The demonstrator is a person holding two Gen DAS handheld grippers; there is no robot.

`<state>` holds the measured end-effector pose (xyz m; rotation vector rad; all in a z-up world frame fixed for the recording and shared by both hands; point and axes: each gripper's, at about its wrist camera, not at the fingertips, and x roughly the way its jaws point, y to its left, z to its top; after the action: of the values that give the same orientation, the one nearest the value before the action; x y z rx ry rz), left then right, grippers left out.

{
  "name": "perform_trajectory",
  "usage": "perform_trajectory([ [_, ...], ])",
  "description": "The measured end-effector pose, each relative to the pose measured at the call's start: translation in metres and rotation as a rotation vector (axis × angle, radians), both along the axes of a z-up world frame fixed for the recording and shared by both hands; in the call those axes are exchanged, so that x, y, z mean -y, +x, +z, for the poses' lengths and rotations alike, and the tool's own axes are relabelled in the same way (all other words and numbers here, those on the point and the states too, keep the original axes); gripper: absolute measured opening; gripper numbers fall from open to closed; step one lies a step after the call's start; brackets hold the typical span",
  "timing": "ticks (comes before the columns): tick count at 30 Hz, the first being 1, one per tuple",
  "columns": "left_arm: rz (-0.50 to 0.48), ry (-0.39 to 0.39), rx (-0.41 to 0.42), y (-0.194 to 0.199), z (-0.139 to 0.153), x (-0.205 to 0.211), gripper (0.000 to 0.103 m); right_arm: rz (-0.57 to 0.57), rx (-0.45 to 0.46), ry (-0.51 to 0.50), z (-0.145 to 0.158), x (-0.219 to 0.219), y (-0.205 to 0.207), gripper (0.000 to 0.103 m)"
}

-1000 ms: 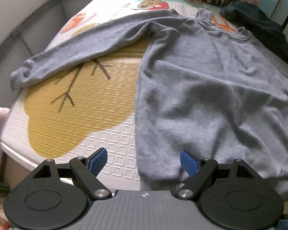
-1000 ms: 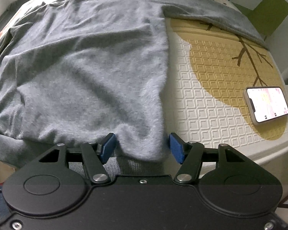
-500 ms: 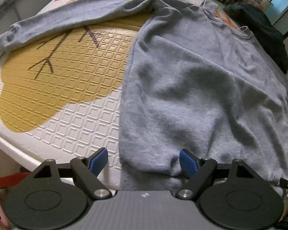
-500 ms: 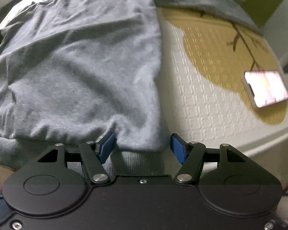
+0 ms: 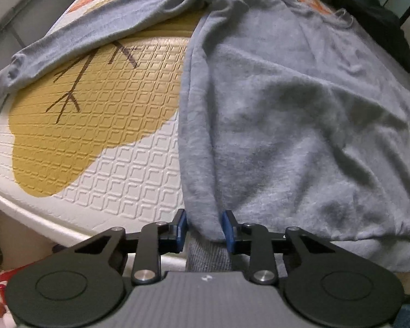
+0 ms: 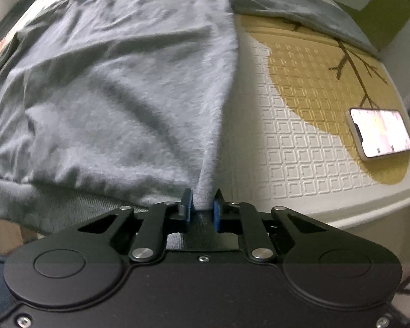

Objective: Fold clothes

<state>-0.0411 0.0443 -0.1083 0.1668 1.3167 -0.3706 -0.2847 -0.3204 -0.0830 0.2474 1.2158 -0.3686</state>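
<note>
so the grey sweatshirt (image 5: 287,114) lay flat on the patterned mat (image 5: 123,164); left gripper (image 5: 204,232) and right gripper (image 6: 202,207) had just been closing and pinched its hem corners. best lifted evenly, keeping the hem taut.

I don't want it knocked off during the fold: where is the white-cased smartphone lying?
In the right wrist view, the white-cased smartphone lies screen-up at the right, on the yellow patch of the embossed mat, well clear of the grey sweatshirt.
</note>
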Motion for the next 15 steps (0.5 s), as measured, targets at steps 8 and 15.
perform_trajectory([
  [8, -0.032, 0.073, -0.031, -0.011, 0.001, 0.001, 0.029, 0.073, -0.055, -0.043, -0.002, -0.011, -0.006, 0.013],
  [15, -0.084, 0.105, -0.004, -0.013, 0.013, 0.007, 0.035, 0.076, -0.061, -0.052, 0.006, -0.009, -0.003, 0.02],
])
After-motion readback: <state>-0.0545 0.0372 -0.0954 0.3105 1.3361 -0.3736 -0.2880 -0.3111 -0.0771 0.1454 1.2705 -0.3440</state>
